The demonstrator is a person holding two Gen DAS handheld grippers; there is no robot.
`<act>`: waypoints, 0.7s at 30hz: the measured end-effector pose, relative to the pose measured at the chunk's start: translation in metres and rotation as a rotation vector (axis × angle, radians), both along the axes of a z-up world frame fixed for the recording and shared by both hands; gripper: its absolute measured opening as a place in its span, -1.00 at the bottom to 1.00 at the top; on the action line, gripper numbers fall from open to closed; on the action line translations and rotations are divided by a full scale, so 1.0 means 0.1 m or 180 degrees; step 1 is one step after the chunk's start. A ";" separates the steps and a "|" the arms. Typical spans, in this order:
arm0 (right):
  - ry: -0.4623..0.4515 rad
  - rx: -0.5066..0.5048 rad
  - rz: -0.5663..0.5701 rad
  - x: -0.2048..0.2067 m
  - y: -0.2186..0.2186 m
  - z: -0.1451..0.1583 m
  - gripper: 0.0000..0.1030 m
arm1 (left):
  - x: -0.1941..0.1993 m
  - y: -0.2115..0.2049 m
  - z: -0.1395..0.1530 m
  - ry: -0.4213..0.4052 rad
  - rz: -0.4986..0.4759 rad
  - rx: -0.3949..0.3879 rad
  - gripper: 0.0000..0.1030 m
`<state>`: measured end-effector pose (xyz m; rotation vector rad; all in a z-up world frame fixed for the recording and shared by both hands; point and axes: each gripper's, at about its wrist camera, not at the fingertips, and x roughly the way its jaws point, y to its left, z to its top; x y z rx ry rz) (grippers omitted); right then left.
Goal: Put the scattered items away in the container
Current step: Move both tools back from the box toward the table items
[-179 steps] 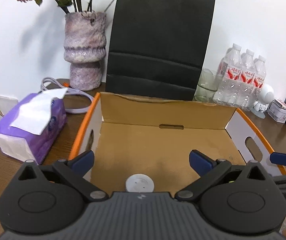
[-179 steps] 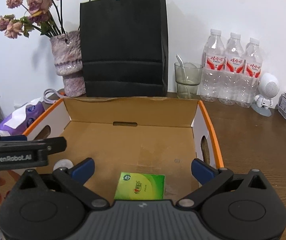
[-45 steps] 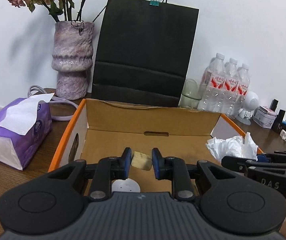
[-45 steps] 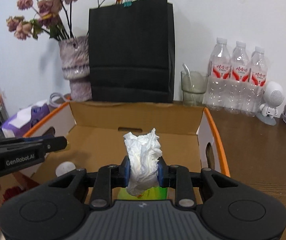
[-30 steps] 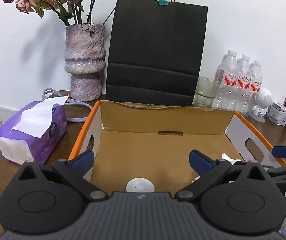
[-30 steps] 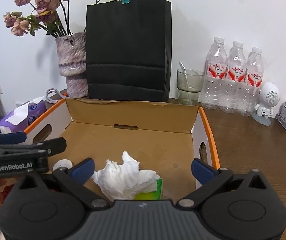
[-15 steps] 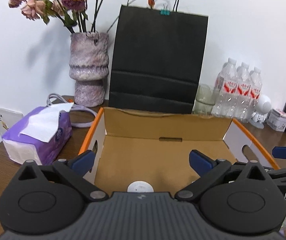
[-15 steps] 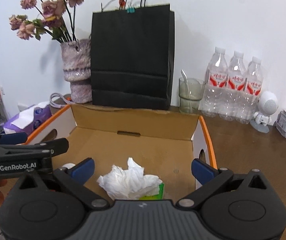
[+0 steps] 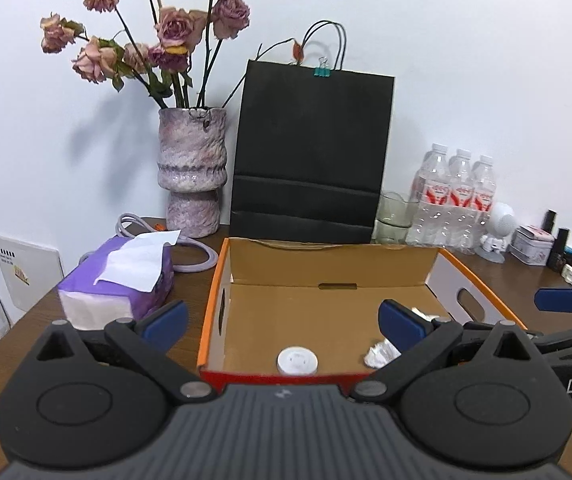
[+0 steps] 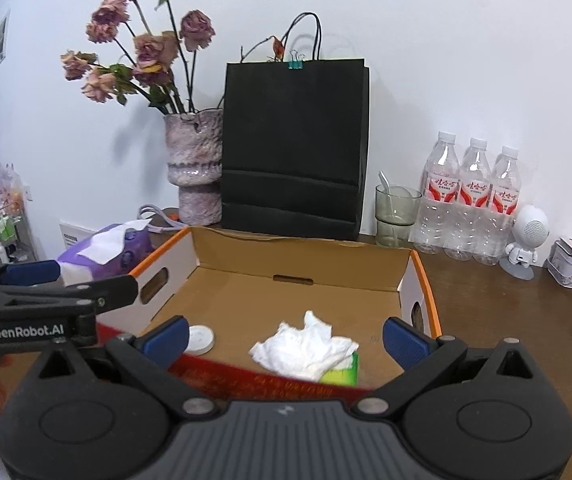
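On the left tongs (image 10: pixel 52 280) white lettering reads "GenRobot.AI"; both pairs — left and right tongs (image 10: pixel 284 334) — are spread wide, holding nothing. Just beyond, the cardboard box (image 10: pixel 301 258), orange-rimmed with hand slots, holds a round white cap (image 10: pixel 201 339) and a crumpled tissue (image 10: pixel 305 346) lying on a green packet (image 10: pixel 343 372). Farther back on the bench (image 10: pixel 505 320) — a purple tissue pack (image 9: pixel 122 280), black paper bag (image 10: pixel 293 144), stone vase (image 10: pixel 194 168), three red-labelled bottles (image 10: pixel 471 200).

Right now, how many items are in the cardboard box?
3 visible. A white round disc lies near the box's front left, a crumpled tissue sits front centre, and a green packet lies partly under the tissue. Anything against the near wall may be hidden.
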<state>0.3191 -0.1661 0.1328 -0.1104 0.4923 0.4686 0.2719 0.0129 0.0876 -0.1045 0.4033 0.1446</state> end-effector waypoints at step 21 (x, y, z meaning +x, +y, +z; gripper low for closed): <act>-0.0082 -0.0030 -0.0064 -1.21 -0.38 -0.13 1.00 | -1.26 0.25 -0.01 -0.0049 -0.0105 0.0219 1.00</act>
